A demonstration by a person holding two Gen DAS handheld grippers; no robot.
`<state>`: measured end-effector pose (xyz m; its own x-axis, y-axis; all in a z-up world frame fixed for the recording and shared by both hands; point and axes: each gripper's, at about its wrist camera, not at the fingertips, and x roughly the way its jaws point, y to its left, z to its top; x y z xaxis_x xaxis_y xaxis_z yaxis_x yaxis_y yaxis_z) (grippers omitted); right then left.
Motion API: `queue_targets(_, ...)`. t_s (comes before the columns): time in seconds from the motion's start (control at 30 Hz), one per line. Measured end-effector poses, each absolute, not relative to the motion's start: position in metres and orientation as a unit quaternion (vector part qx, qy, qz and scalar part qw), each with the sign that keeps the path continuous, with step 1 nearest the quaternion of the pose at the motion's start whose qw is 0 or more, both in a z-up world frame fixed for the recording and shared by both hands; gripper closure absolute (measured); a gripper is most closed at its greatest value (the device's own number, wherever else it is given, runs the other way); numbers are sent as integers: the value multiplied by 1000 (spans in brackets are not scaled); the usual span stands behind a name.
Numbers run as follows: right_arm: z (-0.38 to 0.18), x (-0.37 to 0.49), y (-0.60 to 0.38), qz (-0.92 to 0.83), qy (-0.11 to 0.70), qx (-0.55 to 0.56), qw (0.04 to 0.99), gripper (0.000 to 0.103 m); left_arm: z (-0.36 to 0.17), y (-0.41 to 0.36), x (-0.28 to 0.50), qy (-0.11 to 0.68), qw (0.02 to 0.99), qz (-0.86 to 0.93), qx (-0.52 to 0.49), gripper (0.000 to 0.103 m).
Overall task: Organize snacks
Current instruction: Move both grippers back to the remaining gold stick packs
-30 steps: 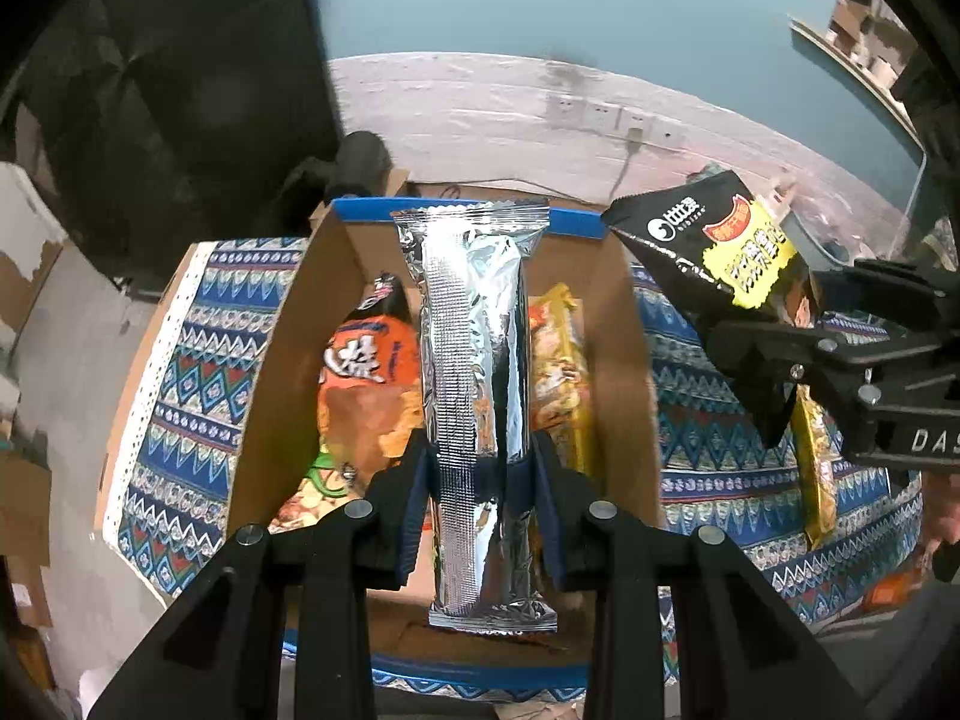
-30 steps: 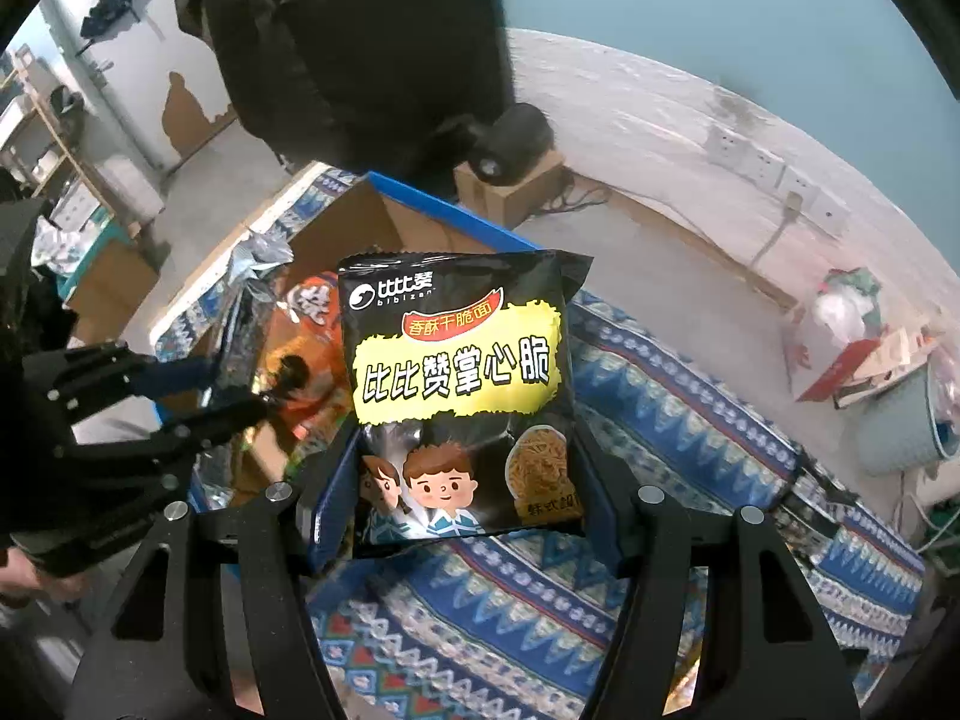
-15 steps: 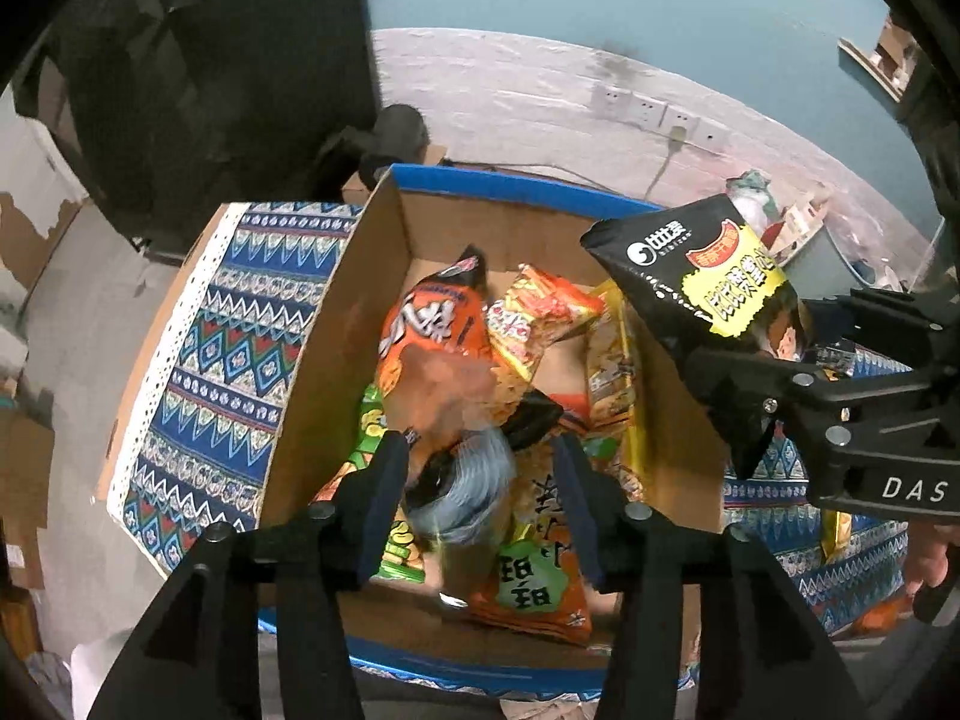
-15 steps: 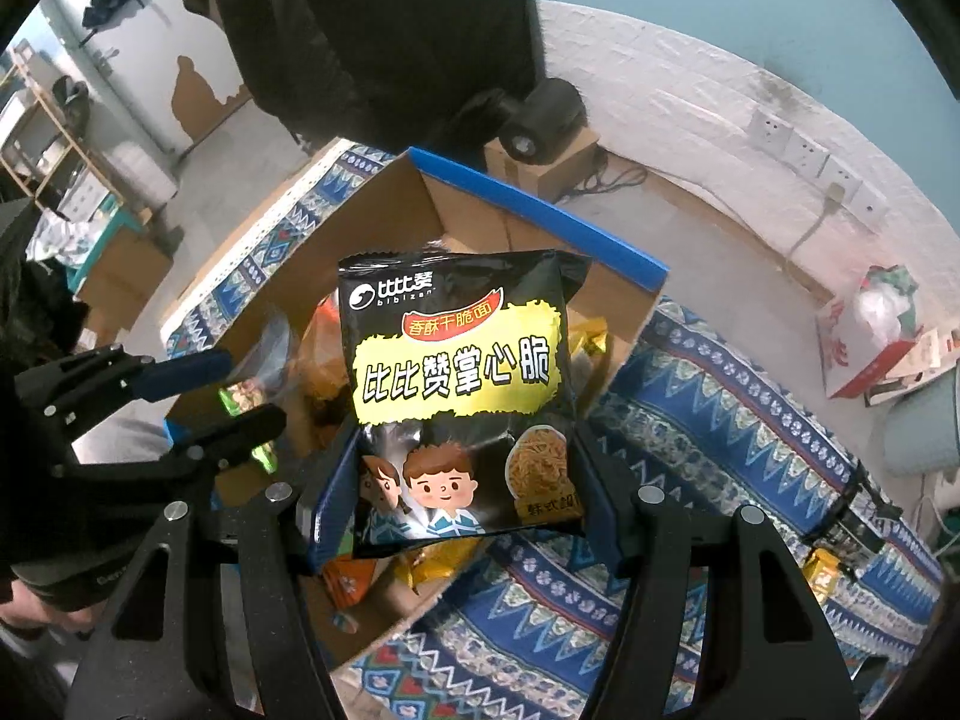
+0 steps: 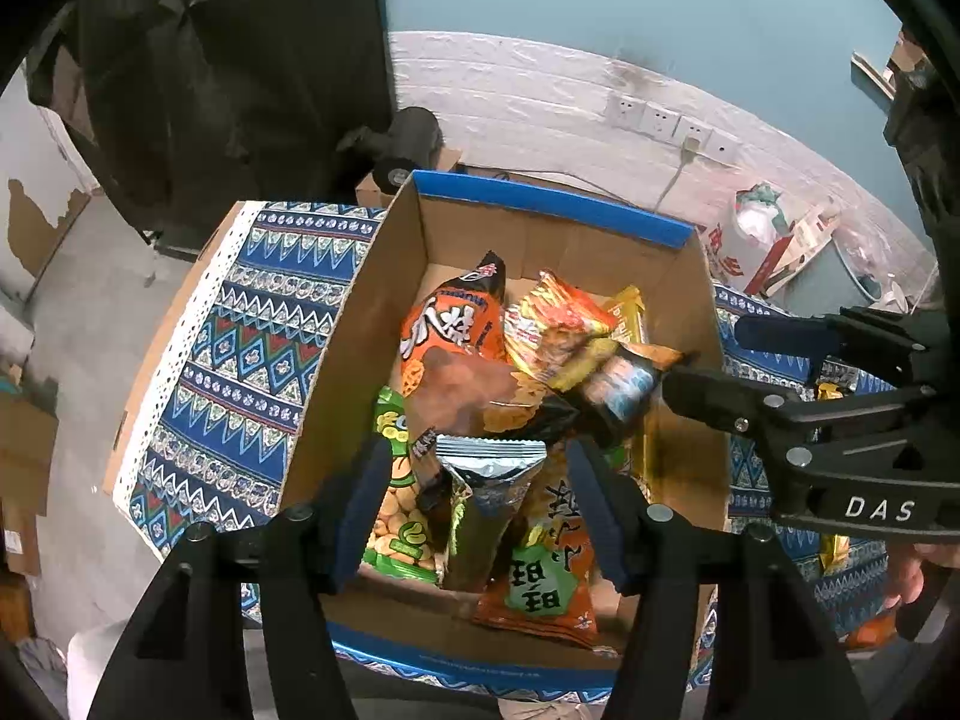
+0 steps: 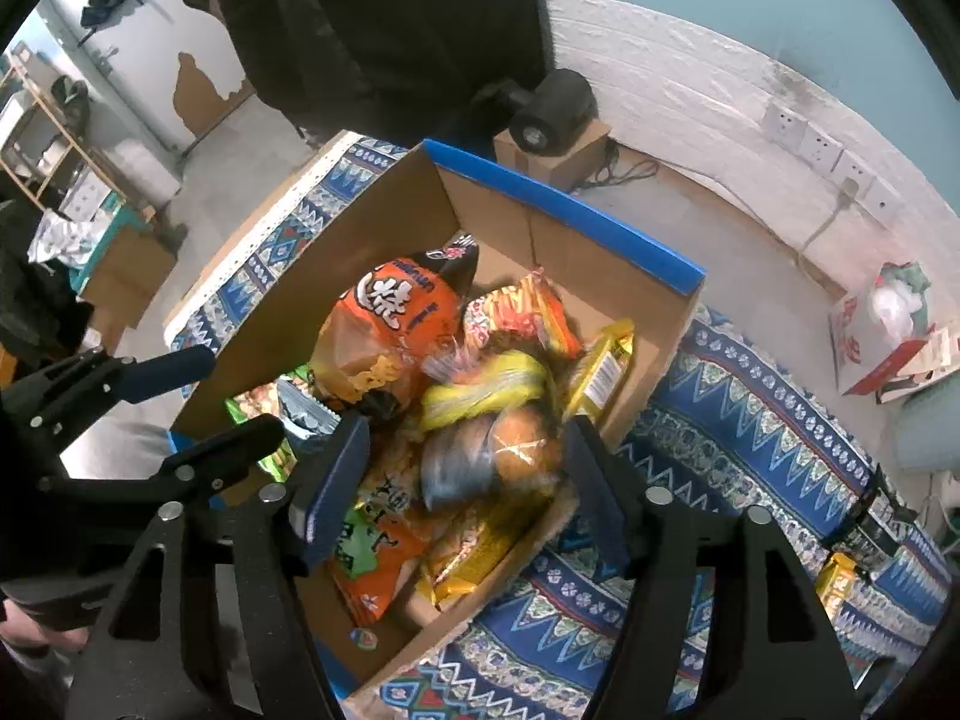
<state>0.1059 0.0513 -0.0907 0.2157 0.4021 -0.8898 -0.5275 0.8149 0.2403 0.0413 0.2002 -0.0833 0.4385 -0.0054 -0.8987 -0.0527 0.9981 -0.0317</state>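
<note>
Both grippers, left gripper [image 5: 474, 504] and right gripper [image 6: 462, 480], spread wide, empty, over the cardboard box [image 5: 540, 213]. Silver packet [image 5: 489, 498] stands upright between left fingers; blurred black bag [image 6: 486, 456] directly under right.

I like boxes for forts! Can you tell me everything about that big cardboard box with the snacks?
The box is plain brown cardboard, open on top, with a bright blue band along its far and near edges. It sits on a blue patterned cloth. It looks rather worn, and its walls lean outward a little. Inside, many snack bags lie heaped against each other and the walls, among them a big orange bag and a silver packet. Both open grippers hover above it, touching nothing.
</note>
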Motion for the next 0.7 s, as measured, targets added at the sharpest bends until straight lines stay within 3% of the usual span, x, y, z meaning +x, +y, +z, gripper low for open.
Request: queue_targets(0.7,-100,86,-51,229,556,-66,796,25,-87,120,34,535,843,-52,28,34)
